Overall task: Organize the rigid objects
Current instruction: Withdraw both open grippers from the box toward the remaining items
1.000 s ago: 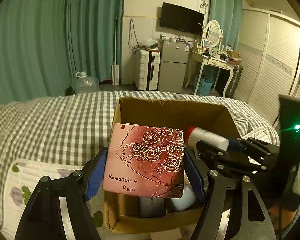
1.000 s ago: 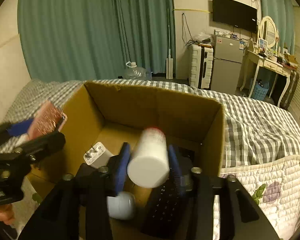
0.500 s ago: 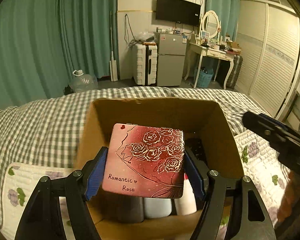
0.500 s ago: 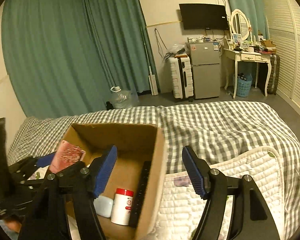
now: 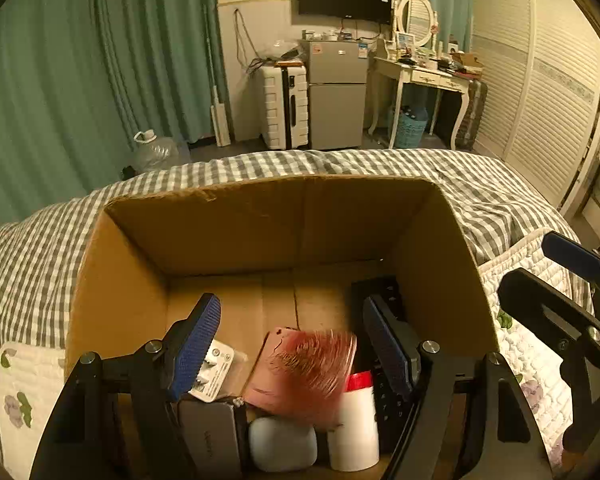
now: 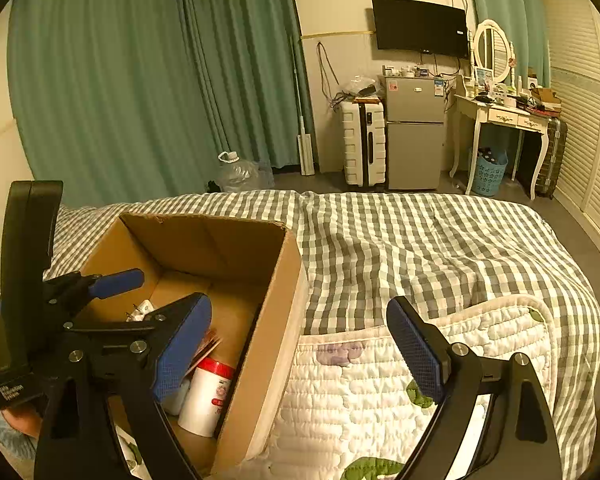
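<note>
Both claws are gaping empty | left claw (image 5: 290,348) is hanging over cardboard box (image 5: 268,220) | pink tin (image 5: 300,372) is dropping beside white bottle (image 5: 354,424) | next: fetching another item from bed (image 6: 440,248); right claw (image 6: 300,356) is idling.

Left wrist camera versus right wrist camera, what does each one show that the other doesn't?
Only the left wrist view shows the box floor in full: the blurred pink rose case between the open left tool, a grey device, a pale blue case and a black keypad.

Only the right wrist view shows the quilted mat under the open right tool.

Both show the cardboard box, white bottle and white charger.
</note>
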`<state>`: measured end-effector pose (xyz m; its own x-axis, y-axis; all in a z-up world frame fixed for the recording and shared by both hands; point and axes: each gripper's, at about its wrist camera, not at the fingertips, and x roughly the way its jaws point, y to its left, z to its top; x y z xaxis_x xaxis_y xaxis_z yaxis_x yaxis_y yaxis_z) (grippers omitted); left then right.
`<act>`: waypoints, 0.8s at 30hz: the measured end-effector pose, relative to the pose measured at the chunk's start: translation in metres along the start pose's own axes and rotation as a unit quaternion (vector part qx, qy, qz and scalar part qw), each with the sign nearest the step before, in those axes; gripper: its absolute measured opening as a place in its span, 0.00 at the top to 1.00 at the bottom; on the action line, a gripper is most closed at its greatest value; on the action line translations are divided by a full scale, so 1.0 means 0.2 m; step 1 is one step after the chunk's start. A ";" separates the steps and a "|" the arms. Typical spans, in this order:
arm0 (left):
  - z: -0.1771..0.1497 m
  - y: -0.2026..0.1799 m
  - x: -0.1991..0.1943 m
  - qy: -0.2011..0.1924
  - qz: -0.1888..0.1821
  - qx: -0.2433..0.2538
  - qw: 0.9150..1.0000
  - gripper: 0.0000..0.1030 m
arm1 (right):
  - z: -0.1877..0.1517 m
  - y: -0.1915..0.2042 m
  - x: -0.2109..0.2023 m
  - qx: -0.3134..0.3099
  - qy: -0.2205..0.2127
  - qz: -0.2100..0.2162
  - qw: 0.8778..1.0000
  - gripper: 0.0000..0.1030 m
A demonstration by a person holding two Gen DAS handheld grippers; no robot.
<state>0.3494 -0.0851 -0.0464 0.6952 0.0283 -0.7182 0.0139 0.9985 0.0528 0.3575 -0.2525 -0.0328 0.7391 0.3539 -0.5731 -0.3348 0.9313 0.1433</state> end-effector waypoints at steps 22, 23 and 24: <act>-0.64 0.62 -0.71 -0.034 0.048 -0.052 0.997 0.26 | -0.41 0.55 -0.47 -0.077 -0.020 0.076 0.994 0.13; -0.69 0.65 -0.70 -0.030 0.049 -0.061 0.996 0.26 | -0.44 0.61 -0.44 -0.088 -0.012 0.082 0.993 0.13; -0.73 0.66 -0.68 -0.023 0.049 -0.067 0.996 0.26 | -0.48 0.66 -0.41 -0.098 -0.003 0.087 0.991 0.13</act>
<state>0.1519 0.0498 -0.0436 0.7213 0.1259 -0.6811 -0.1491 0.9885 0.0248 0.1961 -0.1679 -0.0439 0.6643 0.5083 -0.5480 -0.5634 0.8223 0.0797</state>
